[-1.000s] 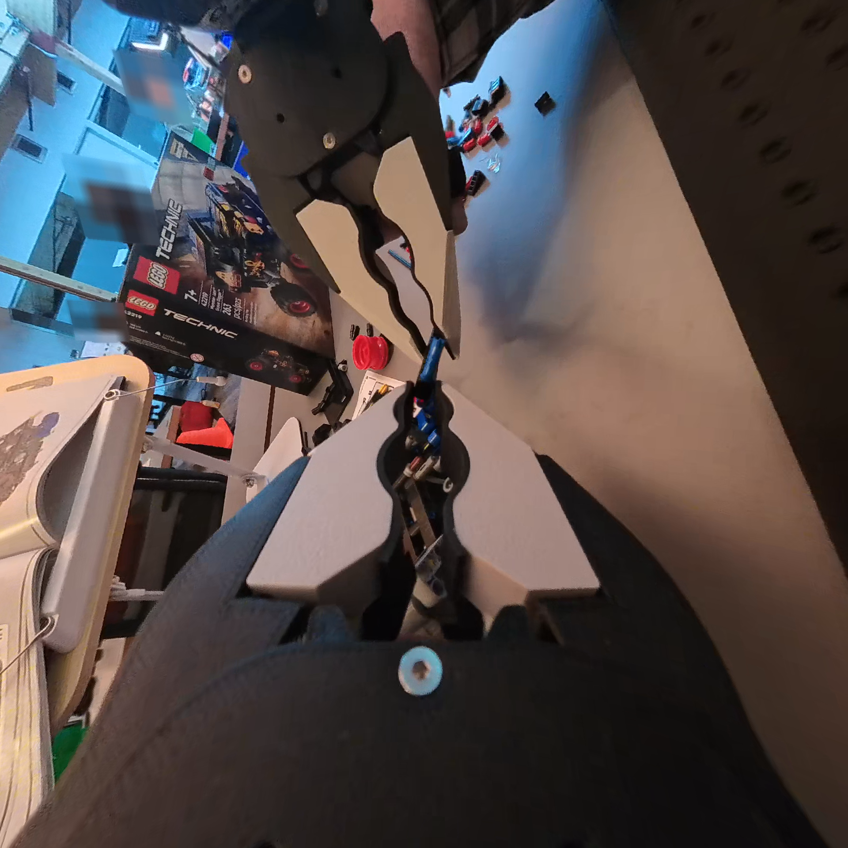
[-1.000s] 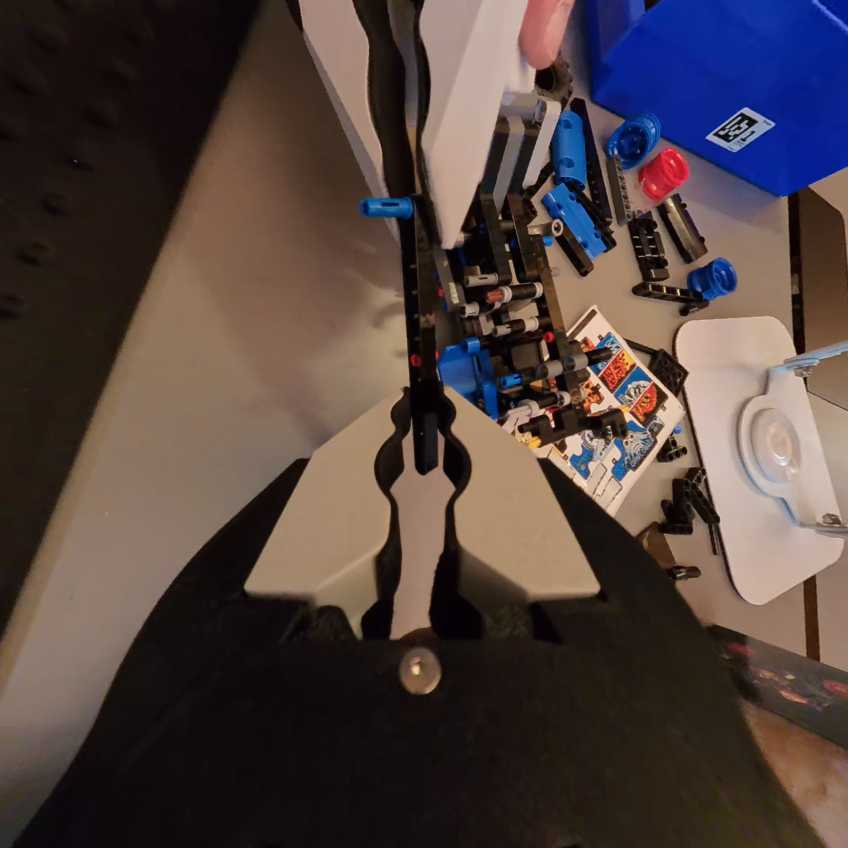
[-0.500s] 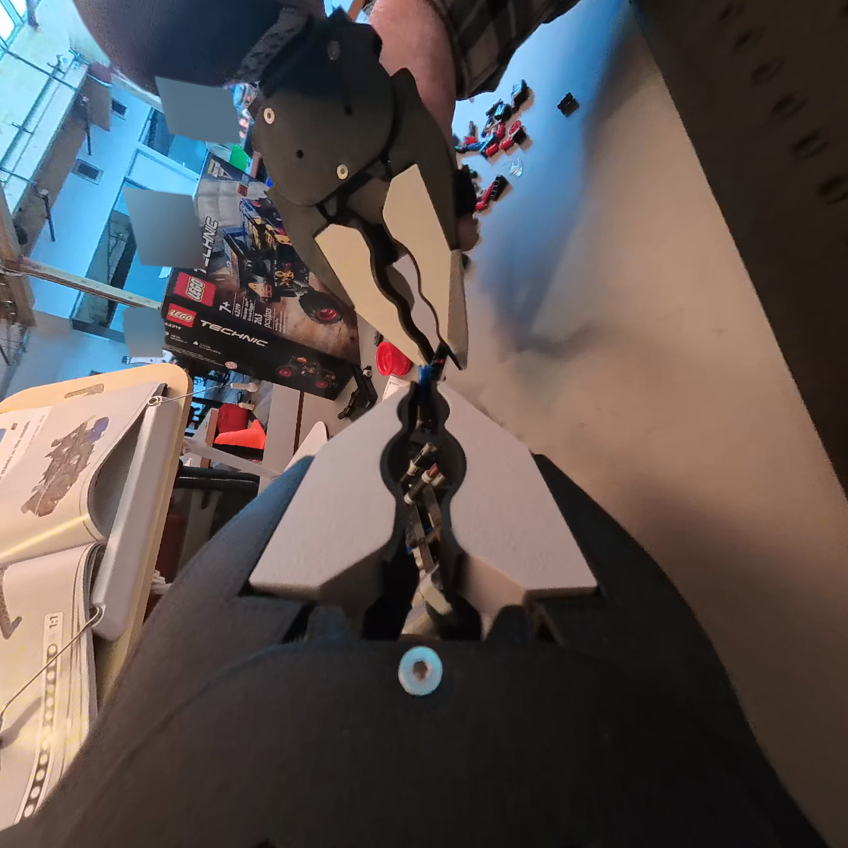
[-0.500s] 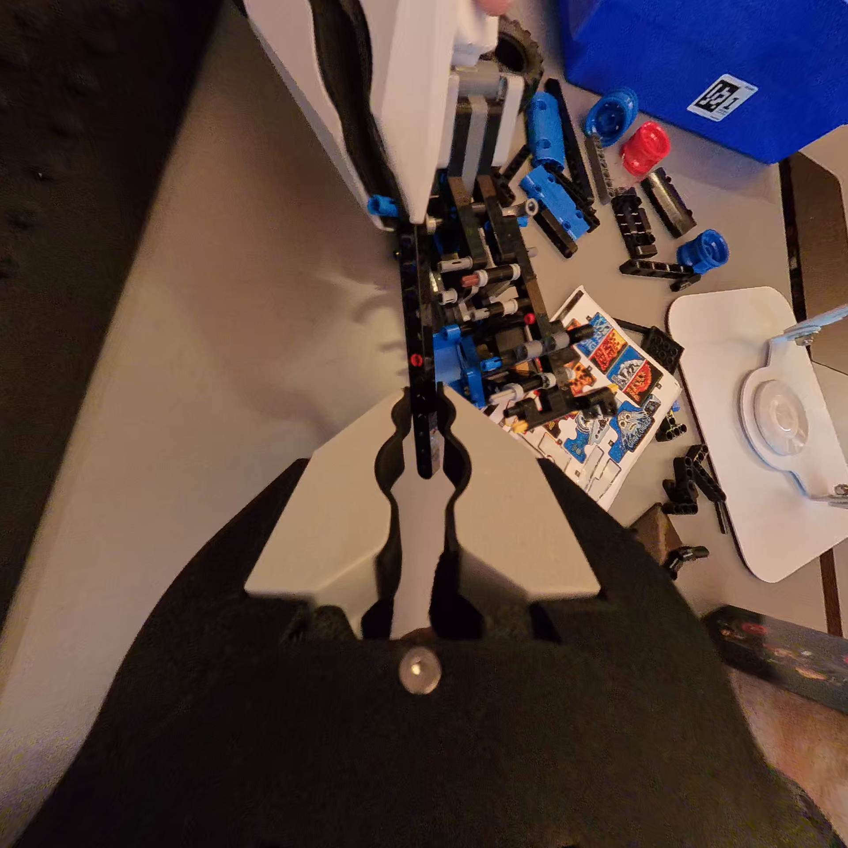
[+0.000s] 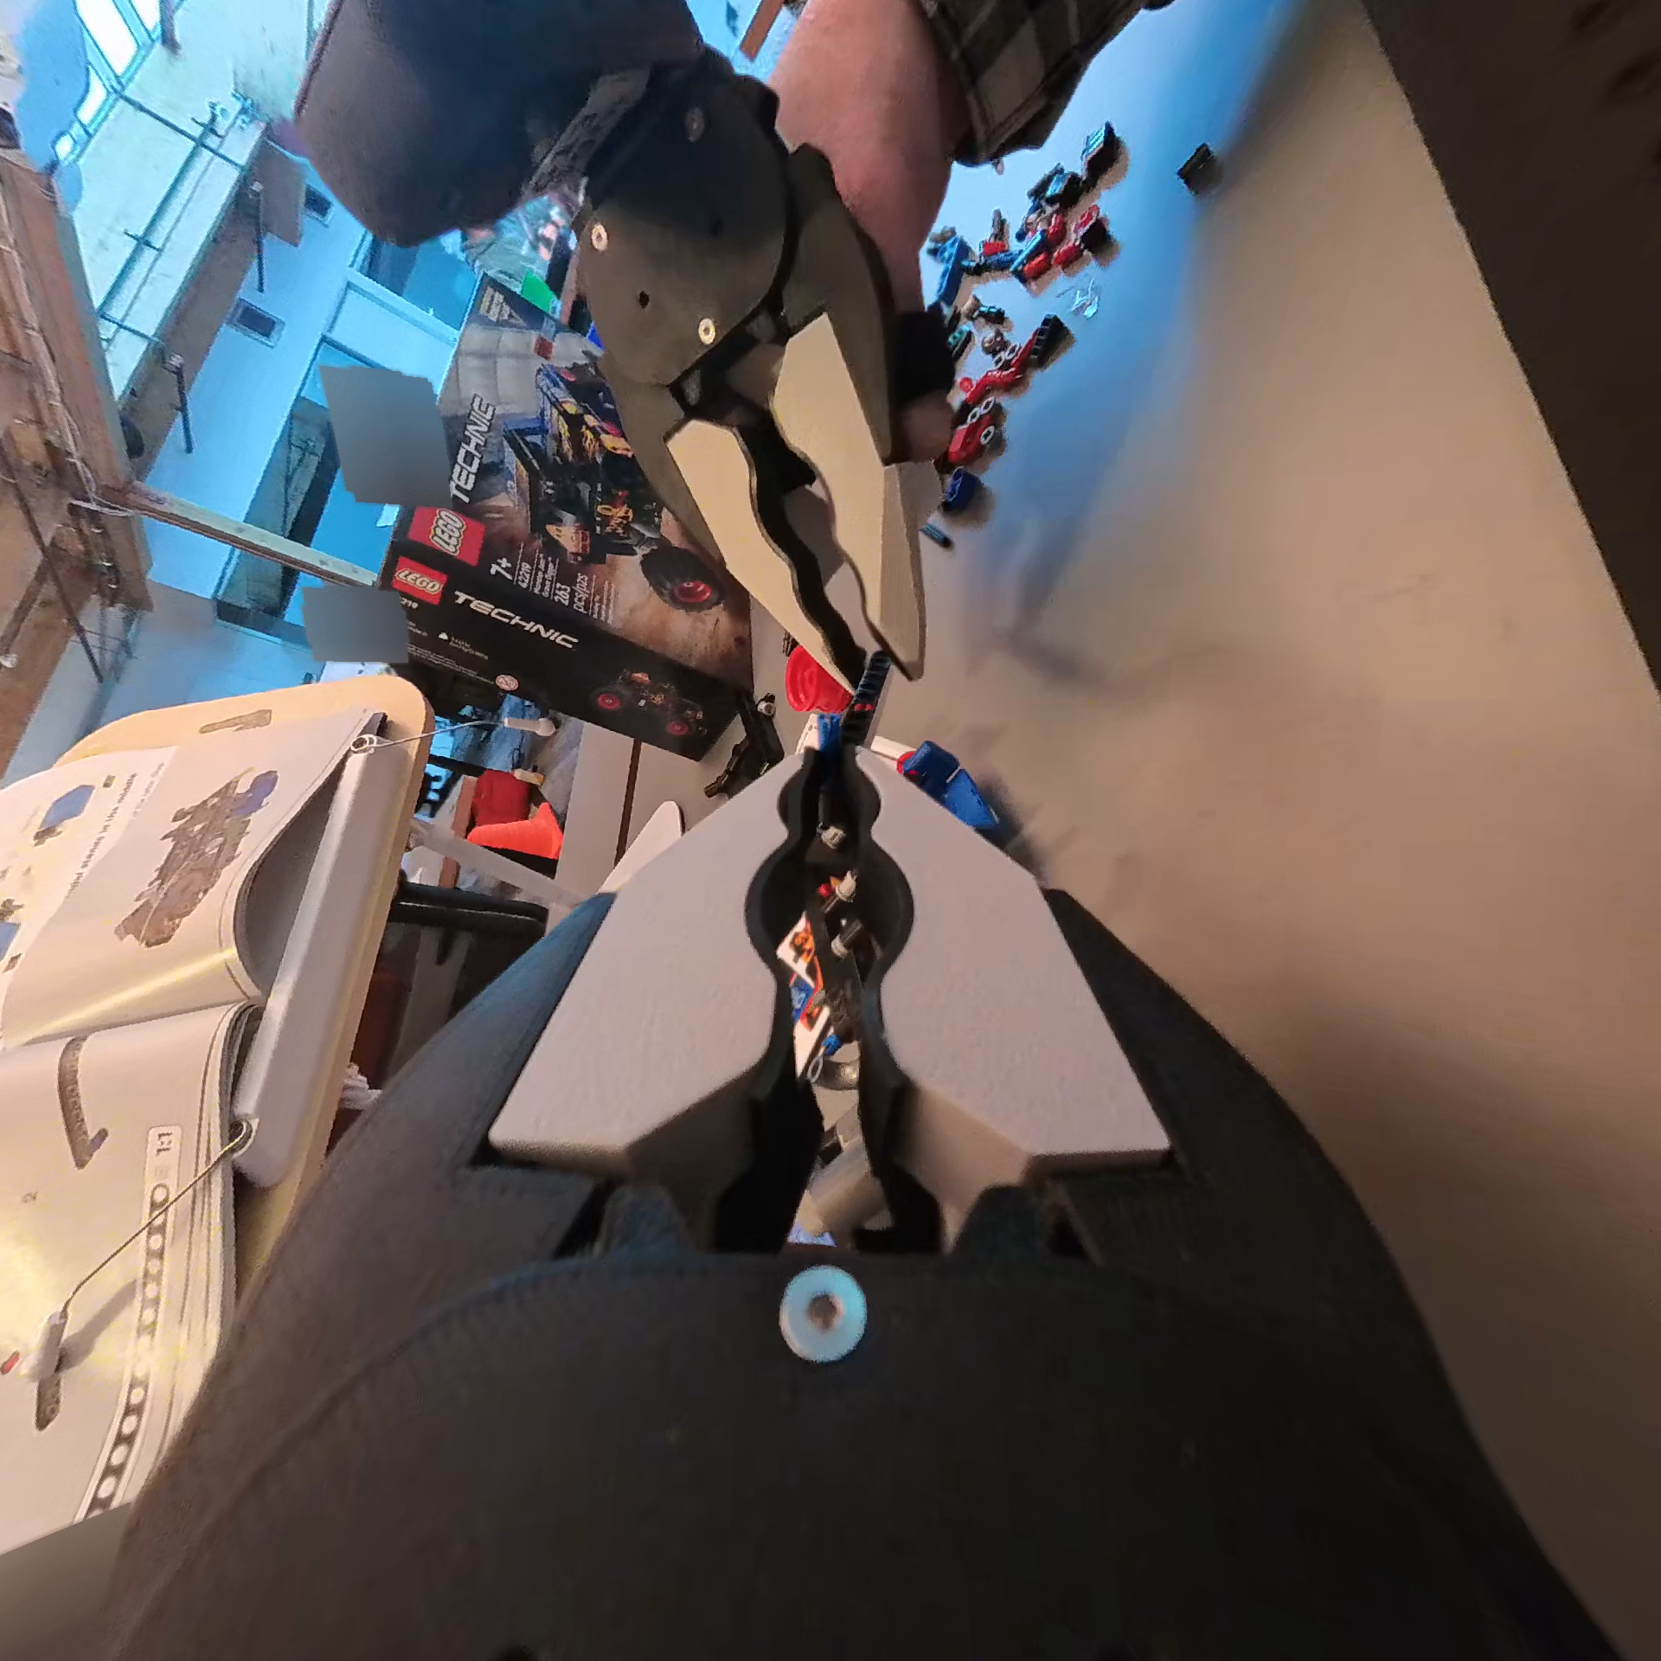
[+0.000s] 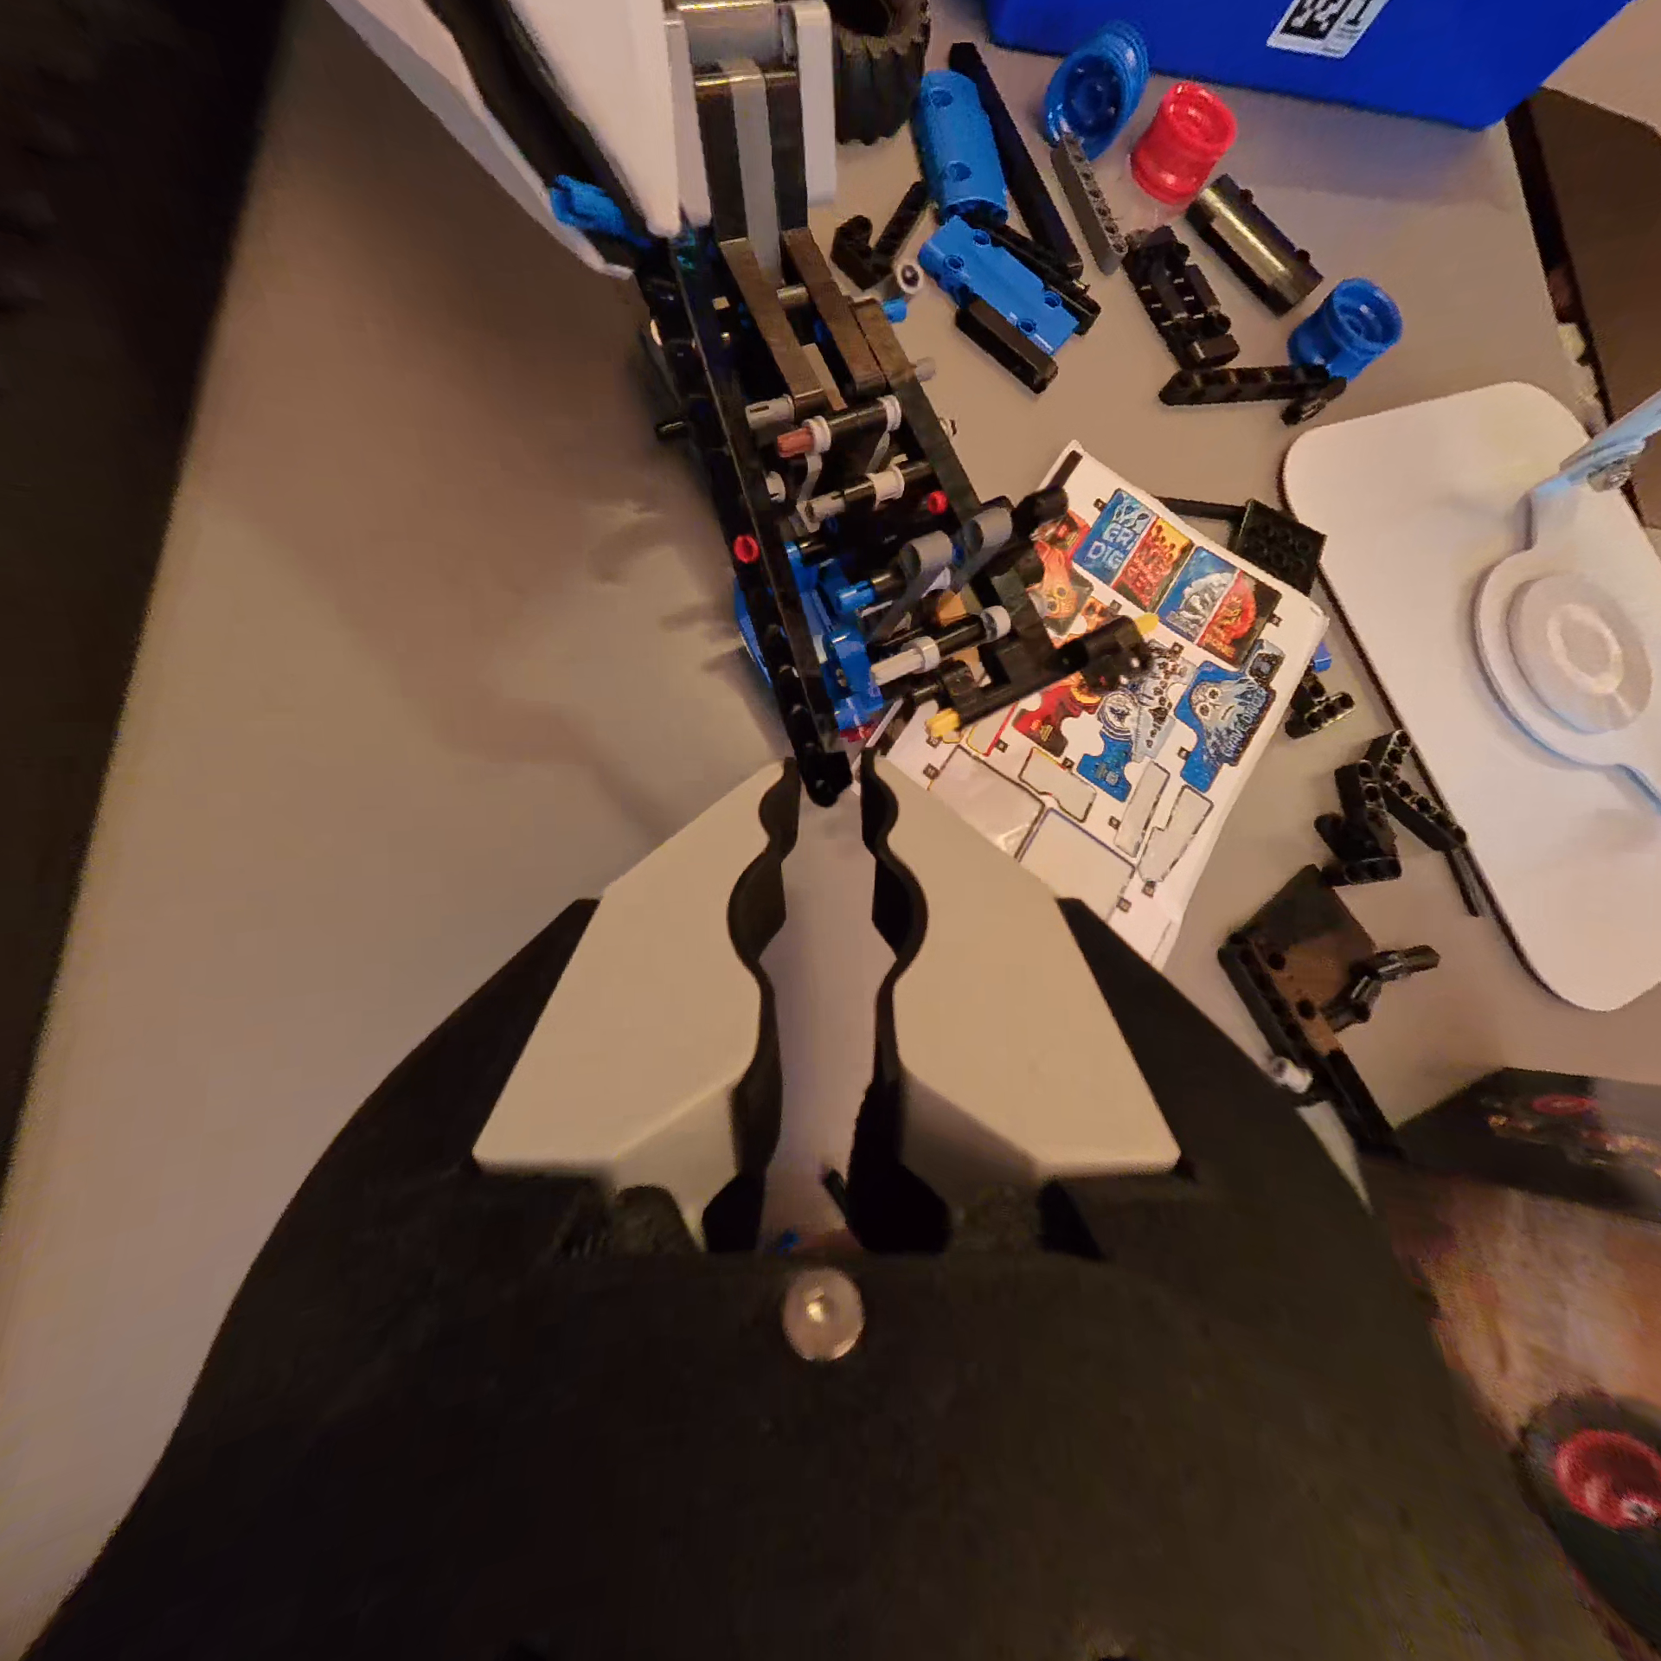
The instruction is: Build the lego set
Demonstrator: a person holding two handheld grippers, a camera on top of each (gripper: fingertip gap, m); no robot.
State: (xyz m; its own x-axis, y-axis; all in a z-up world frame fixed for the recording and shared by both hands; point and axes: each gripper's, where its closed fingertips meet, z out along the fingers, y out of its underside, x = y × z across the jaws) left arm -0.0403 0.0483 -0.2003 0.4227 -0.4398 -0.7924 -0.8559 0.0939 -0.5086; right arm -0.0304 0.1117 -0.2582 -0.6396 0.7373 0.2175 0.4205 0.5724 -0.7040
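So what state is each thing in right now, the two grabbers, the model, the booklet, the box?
Right gripper: open, just off the model's end.
Left gripper: shut on the model.
Model: half built, tilted above the table.
Booklet: open on its stand.
Set box: lying flat; whether shut, unclear.

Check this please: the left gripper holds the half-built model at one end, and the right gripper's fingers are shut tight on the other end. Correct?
Not quite. The right wrist view shows the right gripper open, its fingers apart around the model's near end without clamping it. The left gripper does hold the far end.
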